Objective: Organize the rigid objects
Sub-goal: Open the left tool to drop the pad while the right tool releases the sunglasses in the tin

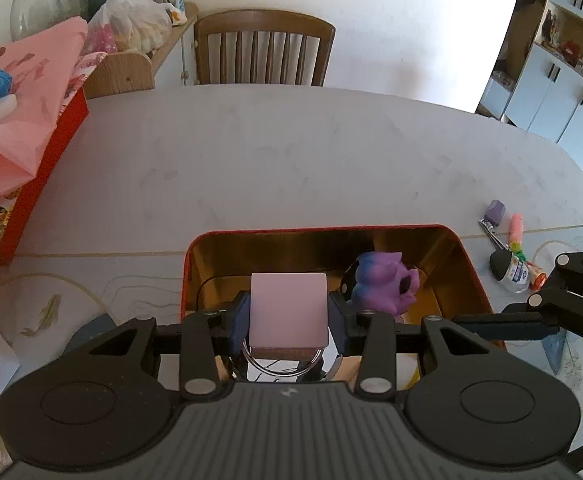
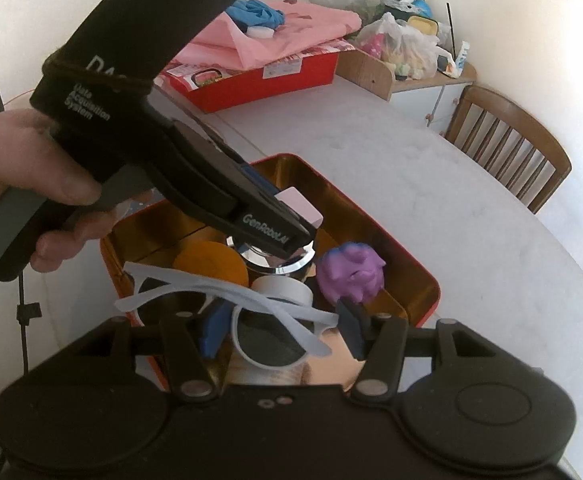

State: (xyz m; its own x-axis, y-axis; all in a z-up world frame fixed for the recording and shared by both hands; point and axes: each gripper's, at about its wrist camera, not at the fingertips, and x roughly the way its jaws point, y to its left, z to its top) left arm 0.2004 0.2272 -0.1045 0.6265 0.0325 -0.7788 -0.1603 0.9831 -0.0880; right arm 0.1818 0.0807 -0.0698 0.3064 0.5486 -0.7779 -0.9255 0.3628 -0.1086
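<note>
A red tin box (image 1: 467, 256) with a gold inside stands on the table; it also shows in the right wrist view (image 2: 415, 264). My left gripper (image 1: 288, 314) is shut on a pink square block (image 1: 288, 308) and holds it over the box, above a chrome-rimmed jar (image 2: 287, 260). A purple toy figure (image 1: 383, 284) lies in the box, also in the right wrist view (image 2: 351, 272). White sunglasses (image 2: 263, 312) lie across the box between the fingers of my right gripper (image 2: 283, 332), whose jaws stand apart around them. An orange disc (image 2: 211, 264) lies in the box.
On the table to the right lie a purple block (image 1: 496, 211), a pink-orange toy (image 1: 516, 232) and a small bottle (image 1: 511, 274). A red carton under pink cloth (image 1: 23, 120) stands at the left. A wooden chair (image 1: 263, 48) stands at the far side.
</note>
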